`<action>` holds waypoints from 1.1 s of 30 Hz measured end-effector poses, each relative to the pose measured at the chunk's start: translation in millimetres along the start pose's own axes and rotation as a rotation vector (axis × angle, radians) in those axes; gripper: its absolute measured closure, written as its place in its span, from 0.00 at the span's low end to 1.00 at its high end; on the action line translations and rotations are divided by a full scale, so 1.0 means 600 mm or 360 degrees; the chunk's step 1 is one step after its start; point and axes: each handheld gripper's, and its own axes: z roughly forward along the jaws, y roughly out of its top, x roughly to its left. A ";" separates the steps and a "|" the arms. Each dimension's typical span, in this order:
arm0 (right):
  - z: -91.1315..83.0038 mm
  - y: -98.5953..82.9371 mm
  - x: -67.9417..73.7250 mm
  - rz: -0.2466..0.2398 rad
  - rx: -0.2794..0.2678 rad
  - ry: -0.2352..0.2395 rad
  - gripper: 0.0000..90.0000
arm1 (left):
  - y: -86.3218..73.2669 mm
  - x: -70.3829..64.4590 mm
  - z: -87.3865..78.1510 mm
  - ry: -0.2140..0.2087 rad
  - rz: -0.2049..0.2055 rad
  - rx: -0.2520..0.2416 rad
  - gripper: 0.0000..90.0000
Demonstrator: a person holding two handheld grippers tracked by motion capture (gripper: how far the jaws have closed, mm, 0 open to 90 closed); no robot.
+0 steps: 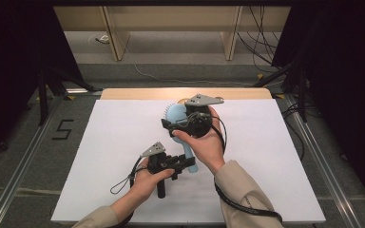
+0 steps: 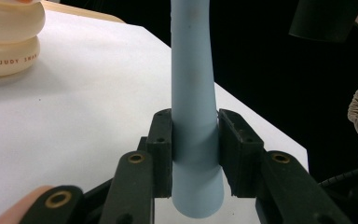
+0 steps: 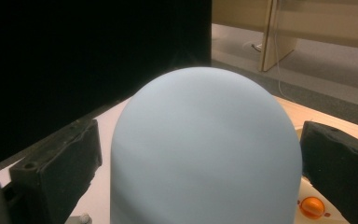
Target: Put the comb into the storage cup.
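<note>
The light blue hairbrush [image 1: 180,124] lies near the middle of the white tabletop [image 1: 114,156], head toward the far edge, handle toward the person. Bristles show along the far-left rim of the head in the high view.

**Left gripper** [image 2: 195,154]: jaws closed on the handle near its flared end. In the left gripper view both pads press the handle sides with no gap. The grip sits low on a tapered, smooth shaft.

**Right gripper** [image 3: 200,158]: jaws spread wide on either side of the brush head. In the right gripper view a gap remains between each pad and the rounded back of the head, so nothing is gripped on this side.

**Hazards from this state**

1. Slip at the handle. The shaft narrows away from the flared end. A pull along the handle would likely slide the pads toward the thinner section and loosen the hold.
2. Slip at the head. The back of the head is domed and smooth. If the right jaws close high on the dome, the pads may ride up and squeeze the head out from between them.
3. Twist. With one end clamped and the other free, lifting by the left gripper alone would probably let the heavier head droop or rotate.
4. Collision. A cream-coloured object [image 2: 9,42] stands on the tabletop beside the brush; a wide swing of the brush could strike it.
</note>
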 end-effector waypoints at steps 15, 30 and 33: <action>0.005 -0.002 0.000 0.0005 0.0025 0.0005 0.02 | -0.001 0.000 0.000 0.0001 0.0014 0.0005 0.74; 0.007 -0.003 0.000 0.0015 0.0046 0.0015 0.06 | -0.001 0.001 0.001 0.0007 0.0018 0.0015 0.74; 0.008 -0.004 -0.001 0.0021 0.0056 0.0021 0.07 | -0.001 0.001 0.001 0.0009 0.0022 0.0019 0.74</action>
